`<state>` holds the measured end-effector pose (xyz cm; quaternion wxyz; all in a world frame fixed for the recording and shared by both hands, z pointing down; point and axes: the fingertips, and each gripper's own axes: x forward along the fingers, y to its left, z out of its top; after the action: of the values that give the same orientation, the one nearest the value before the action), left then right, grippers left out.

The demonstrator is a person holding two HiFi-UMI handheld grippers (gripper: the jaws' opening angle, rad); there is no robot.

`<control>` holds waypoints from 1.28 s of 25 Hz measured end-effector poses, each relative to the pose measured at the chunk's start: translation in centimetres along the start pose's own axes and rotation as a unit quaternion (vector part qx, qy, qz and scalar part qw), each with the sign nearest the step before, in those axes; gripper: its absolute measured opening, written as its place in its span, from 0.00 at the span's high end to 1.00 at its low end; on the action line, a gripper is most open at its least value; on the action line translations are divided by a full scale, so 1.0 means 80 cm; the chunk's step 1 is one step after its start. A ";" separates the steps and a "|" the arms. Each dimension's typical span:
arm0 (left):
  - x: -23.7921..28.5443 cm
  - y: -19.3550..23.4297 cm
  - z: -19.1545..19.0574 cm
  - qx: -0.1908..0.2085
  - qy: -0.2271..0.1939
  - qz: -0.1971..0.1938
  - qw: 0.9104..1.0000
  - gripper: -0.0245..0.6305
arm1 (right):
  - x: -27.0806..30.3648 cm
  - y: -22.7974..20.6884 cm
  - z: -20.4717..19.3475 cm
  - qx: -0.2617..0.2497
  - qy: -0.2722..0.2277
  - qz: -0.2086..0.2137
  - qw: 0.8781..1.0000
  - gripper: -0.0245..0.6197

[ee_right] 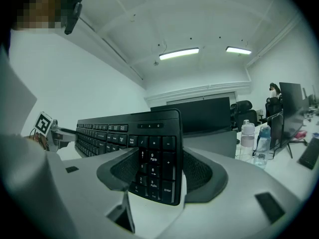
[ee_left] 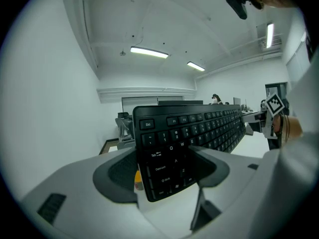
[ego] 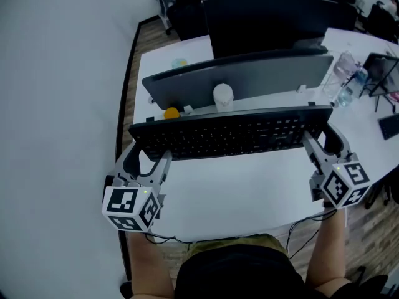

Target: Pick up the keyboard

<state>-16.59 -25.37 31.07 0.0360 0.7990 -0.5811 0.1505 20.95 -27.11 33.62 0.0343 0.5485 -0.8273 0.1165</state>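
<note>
Left tongs (ego: pixel 151 159): clamped on the Esc end of the keyboard (ego: pixel 230 136), with one jaw on the key face and the other behind its back.
Right tongs (ego: pixel 324 143): clamped the same way on the number-pad end.
Keyboard: stretched between the two tongs and gripped only at its short ends. It looks to me to be clear of the white table (ego: pixel 249 192), which shows bare on the person's side of the jaw tips.
Beyond the tips: a grey divider panel (ego: pixel 243 80) with a small white pot (ego: pixel 222 95) at its foot. A yellow thing (ego: pixel 171 113) lies just past the left tongs. Two bottles (ego: pixel 345 80) stand past the right tongs, out to their side.
Risk, slipping: each pair bites only a narrow strip at an end. If one hand gets ahead of the other, the board could twist and slide out.
Risk, keys: the front jaws press on keycaps, so a harder squeeze might pop one off.
Risk, bumping: swinging the far edge forward could knock over the pot.
Head view only: both tongs together, and the whole span of the board.
Gripper views only: which keys sit under the pads, and how deep each end sits in its jaws.
</note>
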 end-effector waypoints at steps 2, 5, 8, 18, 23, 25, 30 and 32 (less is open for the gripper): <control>-0.010 -0.001 0.014 0.004 -0.008 0.006 1.000 0.48 | -0.005 0.003 0.013 -0.003 -0.011 0.005 1.000 0.52; -0.024 -0.001 0.034 0.011 -0.024 0.013 1.000 0.48 | -0.013 0.008 0.031 -0.007 -0.028 0.009 1.000 0.52; -0.037 -0.002 0.053 0.019 -0.041 0.018 0.999 0.48 | -0.024 0.013 0.050 -0.012 -0.046 0.012 0.999 0.52; -0.073 0.006 0.111 0.031 -0.082 0.030 0.996 0.48 | -0.047 0.036 0.108 -0.030 -0.087 0.015 0.996 0.52; -0.094 0.008 0.145 0.043 -0.104 0.033 0.993 0.48 | -0.063 0.046 0.146 -0.040 -0.110 0.017 0.993 0.52; -0.103 0.009 0.162 0.047 -0.109 0.034 0.992 0.48 | -0.069 0.051 0.164 -0.043 -0.117 0.017 0.992 0.52; -0.117 0.013 0.177 0.053 -0.128 0.041 0.990 0.48 | -0.076 0.059 0.180 -0.051 -0.135 0.023 0.989 0.52; -0.123 0.012 0.180 0.057 -0.136 0.045 0.988 0.48 | -0.077 0.061 0.182 -0.053 -0.144 0.028 0.988 0.52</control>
<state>-17.40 -19.98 14.49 -0.0953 0.7856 -0.6067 0.0748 19.97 -23.13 17.58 -0.0594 0.5338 -0.8435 -0.0072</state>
